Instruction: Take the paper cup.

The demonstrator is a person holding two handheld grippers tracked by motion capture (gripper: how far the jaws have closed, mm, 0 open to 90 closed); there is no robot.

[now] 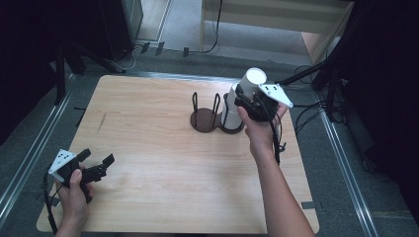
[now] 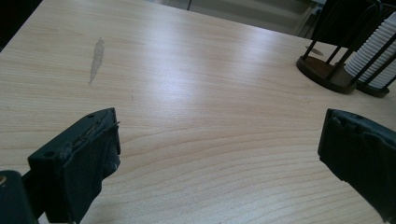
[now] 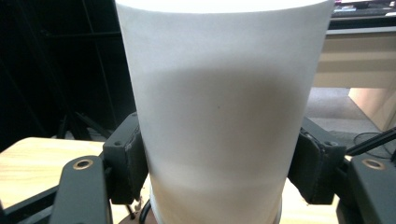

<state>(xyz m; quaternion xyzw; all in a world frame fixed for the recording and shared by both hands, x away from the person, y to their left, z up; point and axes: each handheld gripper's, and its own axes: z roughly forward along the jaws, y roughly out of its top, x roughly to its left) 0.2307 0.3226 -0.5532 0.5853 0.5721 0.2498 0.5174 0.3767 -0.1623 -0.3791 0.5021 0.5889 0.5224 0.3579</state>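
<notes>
Filling the right gripper view, a tall white paper cup (image 3: 219,112) stands clamped between the black pads of the right gripper (image 3: 219,168), gripped low on its wall with its closed base upward, apparently so it can be lifted straight off the stack beneath. Spread under both grippers, the pale wooden table (image 1: 173,163) is the largest thing in view. Just below the right gripper sits the dark round-based wire cup holder (image 1: 215,116), whose right bay, directly under the held cup, keeps the remaining stack of white ribbed cups (image 2: 373,51); the bay to the gripper's left stands bare. Well apart at the table's near left corner, the left gripper (image 1: 96,165) rests with its jaws spread wide and nothing between them, probably waiting to receive the cup.
</notes>
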